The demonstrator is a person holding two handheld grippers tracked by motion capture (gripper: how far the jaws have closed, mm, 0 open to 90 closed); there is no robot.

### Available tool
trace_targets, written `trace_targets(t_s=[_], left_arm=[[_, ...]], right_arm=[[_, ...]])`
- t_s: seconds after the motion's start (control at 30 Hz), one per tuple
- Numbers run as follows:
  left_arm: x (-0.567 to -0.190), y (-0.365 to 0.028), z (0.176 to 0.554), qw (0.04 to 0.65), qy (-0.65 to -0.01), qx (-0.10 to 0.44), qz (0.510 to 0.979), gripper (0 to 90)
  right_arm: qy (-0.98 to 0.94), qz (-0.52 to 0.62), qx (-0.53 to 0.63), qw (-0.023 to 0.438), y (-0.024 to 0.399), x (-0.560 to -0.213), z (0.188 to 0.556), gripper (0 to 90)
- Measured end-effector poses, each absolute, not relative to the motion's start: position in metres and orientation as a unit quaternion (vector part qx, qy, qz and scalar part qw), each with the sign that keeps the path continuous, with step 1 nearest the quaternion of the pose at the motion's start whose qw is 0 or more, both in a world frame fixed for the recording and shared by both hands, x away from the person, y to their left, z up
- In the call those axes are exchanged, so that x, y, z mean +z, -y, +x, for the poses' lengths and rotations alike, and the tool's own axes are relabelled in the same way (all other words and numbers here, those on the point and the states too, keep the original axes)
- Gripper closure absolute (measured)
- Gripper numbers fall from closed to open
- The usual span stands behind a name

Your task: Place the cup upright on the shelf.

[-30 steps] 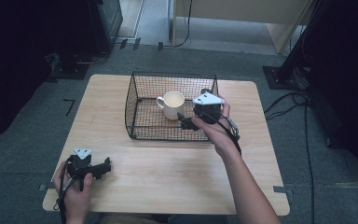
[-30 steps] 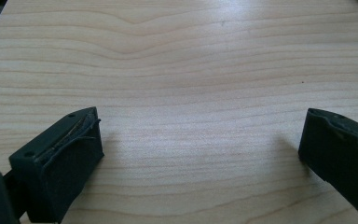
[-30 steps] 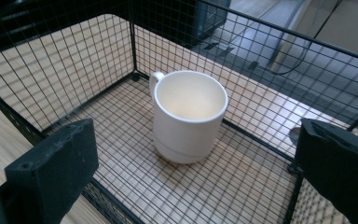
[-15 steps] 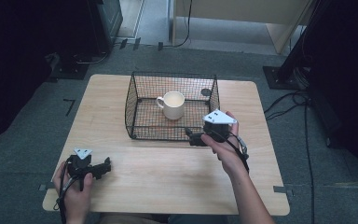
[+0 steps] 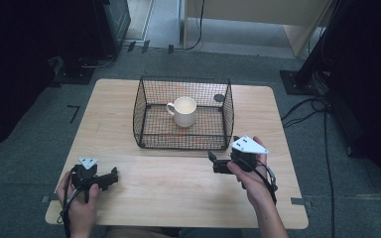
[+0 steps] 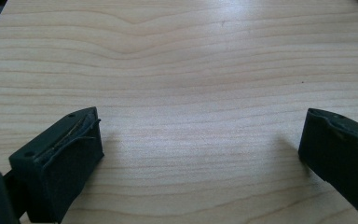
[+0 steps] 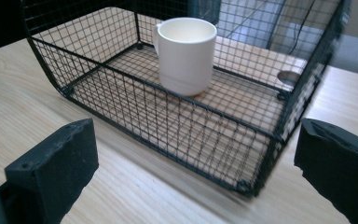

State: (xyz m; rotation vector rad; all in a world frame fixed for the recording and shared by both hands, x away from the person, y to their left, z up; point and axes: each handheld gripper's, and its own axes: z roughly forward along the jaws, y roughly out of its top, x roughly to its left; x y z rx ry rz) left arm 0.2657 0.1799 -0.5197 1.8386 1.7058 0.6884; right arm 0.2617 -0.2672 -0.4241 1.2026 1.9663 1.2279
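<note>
Desk: light wood, bare along the near half.
Wire basket: black mesh, open top, sits at desk centre toward the far edge.
Mug: cream, upright on the basket floor, handle toward the basket's left wall (empty, per the right gripper view).
Dark round spot: seen through the basket's far right corner; cannot tell what it is.
Right gripper: held in the right hand just outside the basket's near right corner, not touching the mesh; grey 3-cornered plate on top.
Right gripper state: jaws spread wide, nothing between them; own view looks past them into the basket at the mug.
Left gripper: held in the left hand at the near left of the desk, well apart from the basket.
Left gripper state: jaws wide apart, nothing held; its view has bare wood grain between the 2 jaws.
</note>
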Motion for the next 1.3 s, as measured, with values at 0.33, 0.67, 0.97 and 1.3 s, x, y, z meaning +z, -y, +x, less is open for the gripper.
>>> trace_targets(t_s=[0.33, 0.67, 0.97, 1.3], left_arm=[[-0.52, -0.18, 0.266, 0.267, -0.632, 0.255, 0.681, 0.0], [-0.52, -0.18, 0.266, 0.267, -0.632, 0.255, 0.681, 0.0], [-0.52, -0.18, 0.266, 0.267, -0.632, 0.255, 0.681, 0.0], [-0.52, -0.18, 0.266, 0.267, -0.632, 0.255, 0.681, 0.0]], right_arm=[[-0.708, 0.48, 0.445, 0.265, 0.299, -0.443, 0.244, 0.0], [-0.696, 0.518, 0.418, 0.269, 0.33, -0.467, 0.231, 0.0], [-0.679, 0.555, 0.398, 0.268, 0.358, -0.487, 0.222, 0.0], [-0.662, 0.598, 0.369, 0.26, 0.386, -0.509, 0.21, 0.0]])
